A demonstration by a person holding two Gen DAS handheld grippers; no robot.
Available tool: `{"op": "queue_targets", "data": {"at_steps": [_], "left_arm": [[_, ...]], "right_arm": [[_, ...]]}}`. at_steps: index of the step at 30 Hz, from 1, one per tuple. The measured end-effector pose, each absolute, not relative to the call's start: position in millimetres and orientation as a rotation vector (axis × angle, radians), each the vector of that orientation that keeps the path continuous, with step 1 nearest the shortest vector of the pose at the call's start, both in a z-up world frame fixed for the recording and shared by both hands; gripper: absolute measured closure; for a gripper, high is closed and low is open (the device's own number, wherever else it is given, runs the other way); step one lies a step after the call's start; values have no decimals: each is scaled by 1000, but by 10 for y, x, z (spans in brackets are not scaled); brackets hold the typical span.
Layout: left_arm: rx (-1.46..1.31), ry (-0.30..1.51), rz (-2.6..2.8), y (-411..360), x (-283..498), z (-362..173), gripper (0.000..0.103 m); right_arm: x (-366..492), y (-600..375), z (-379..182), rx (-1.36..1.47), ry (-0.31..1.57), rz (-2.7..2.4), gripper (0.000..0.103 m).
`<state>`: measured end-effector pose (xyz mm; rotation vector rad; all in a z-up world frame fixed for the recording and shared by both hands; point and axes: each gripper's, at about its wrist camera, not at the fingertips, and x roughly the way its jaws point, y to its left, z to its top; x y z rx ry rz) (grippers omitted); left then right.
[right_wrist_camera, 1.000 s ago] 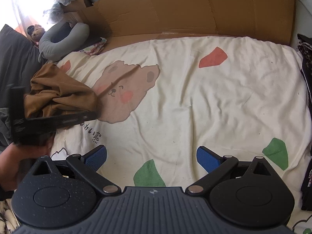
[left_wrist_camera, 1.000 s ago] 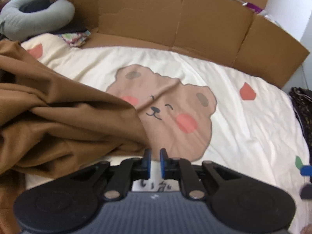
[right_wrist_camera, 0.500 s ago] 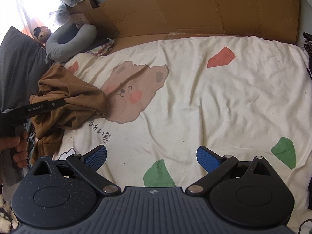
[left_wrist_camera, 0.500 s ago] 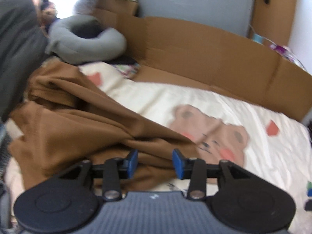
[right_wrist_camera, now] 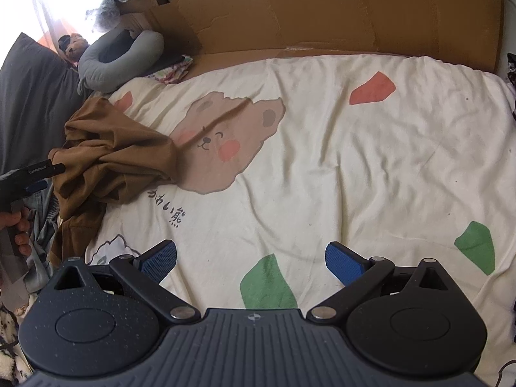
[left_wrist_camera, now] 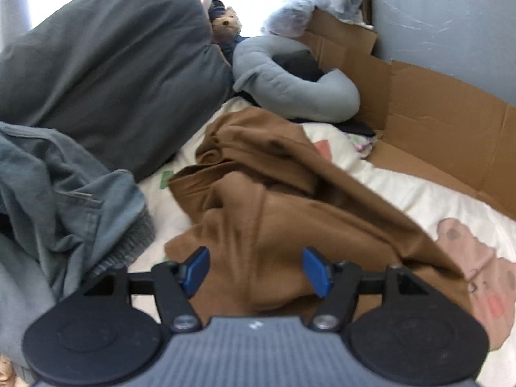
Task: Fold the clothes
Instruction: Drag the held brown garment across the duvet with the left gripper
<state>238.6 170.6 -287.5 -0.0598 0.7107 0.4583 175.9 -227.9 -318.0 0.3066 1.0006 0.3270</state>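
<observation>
Brown garment (right_wrist_camera: 109, 158) lies crumpled in a heap at the left side of the bed (right_wrist_camera: 354, 167), its right edge spilling onto the bear print (right_wrist_camera: 225, 142) of the cream cover. Not flat, not folded — no clean edges or stacked layers visible. A grey-blue garment (left_wrist_camera: 58, 187) sits bunched just beside it at the bed's left margin, below the dark pillow (left_wrist_camera: 106, 67).

Left tool (left_wrist_camera: 254, 267): jaws spread wide, poised directly over the near part of the brown heap; the cloth passes between the blue pads (left_wrist_camera: 314, 269) in the left wrist view, but that area is blurred, so whether a pad actually touches fabric cannot be settled. Nothing is clamped. Right tool (right_wrist_camera: 251, 262): jaws fully apart, empty, hovering over bare cover well apart from the garment.

Judgement on handling: the heap offers several overlapping layers, so a pinch should take a single identifiable edge — a hem or corner — rather than a bulge, else two layers come up together. The open stretch of cover to the right looks the sensible place for spreading. The right tool is best brought to a second corner so the cloth can be tensioned flat.
</observation>
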Motion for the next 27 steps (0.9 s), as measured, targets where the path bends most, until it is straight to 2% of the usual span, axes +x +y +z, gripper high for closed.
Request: {"op": "queue_targets", "data": {"at_steps": [6, 9, 11, 13, 15, 19, 27], "left_arm": [[-3, 718, 422, 1728, 2288, -3040, 37], [28, 709, 403, 1729, 2243, -3112, 43], [39, 705, 385, 1733, 2259, -3155, 52], [14, 715, 362, 1748, 2279, -3193, 77], [-11, 711, 360, 1748, 2286, -3177, 93], [-20, 693, 346, 1652, 2277, -3073, 98], [-88, 703, 232, 1262, 2277, -2888, 99]], "right_arm": [[1746, -2252, -3191, 301, 1007, 337, 2], [1747, -2255, -3196, 299, 1007, 339, 2], [1748, -2259, -3199, 298, 1007, 339, 2], [1747, -2262, -3204, 299, 1009, 338, 2], [1741, -2261, -3205, 298, 1009, 339, 2], [1744, -2264, -3198, 299, 1004, 340, 2], [1746, -2224, -3097, 281, 965, 368, 2]]}}
